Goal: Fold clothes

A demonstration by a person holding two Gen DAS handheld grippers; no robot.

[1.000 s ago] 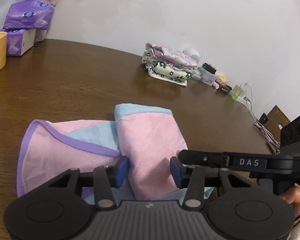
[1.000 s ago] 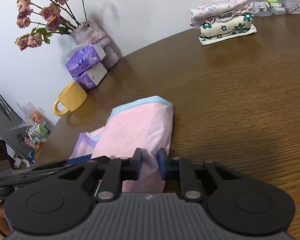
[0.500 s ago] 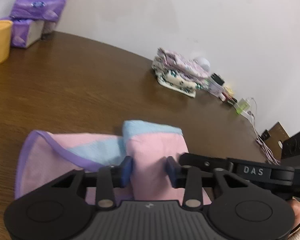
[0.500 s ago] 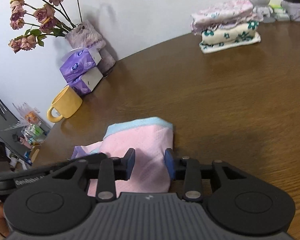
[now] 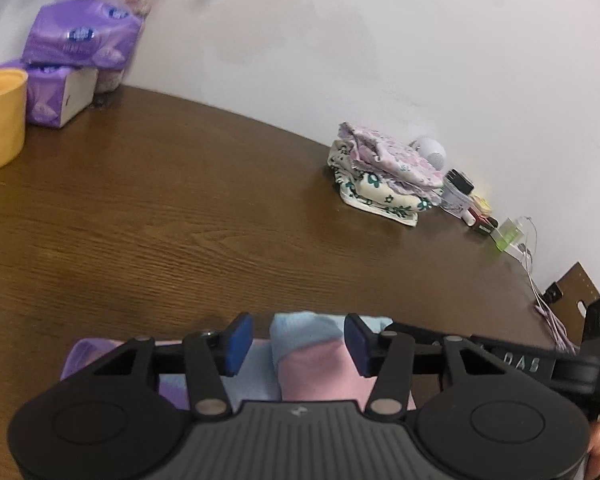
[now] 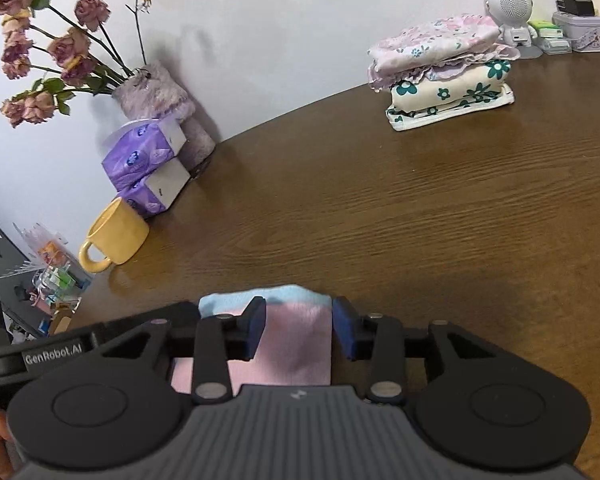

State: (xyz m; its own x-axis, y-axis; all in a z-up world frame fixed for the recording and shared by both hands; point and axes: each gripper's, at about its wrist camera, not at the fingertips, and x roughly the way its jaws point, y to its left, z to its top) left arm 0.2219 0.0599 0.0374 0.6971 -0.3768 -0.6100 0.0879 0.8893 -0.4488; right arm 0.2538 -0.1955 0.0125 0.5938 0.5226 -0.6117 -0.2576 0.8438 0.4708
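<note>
Brown wooden table (image 6: 420, 216) against a pale wall: the pink garment (image 6: 292, 344) lay flat just ahead of and beneath both grippers, long axis running away from them. The left gripper (image 5: 296, 342) and right gripper (image 6: 299, 328) were both opening, pads straddling but clear of the cloth. Only the left view showed its purple-edged part (image 5: 84, 354) leftward; only the right showed dried flowers (image 6: 52, 52)

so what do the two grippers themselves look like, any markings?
Both are matte black: ribbed centre body, two round discs, scissor-link arms with silver pivot pins, blue pads on the fingers. The left gripper shows side lettering "DAS" in the left wrist view; the right gripper sits beside a "GenRobot.AI" label on the left one.
</note>
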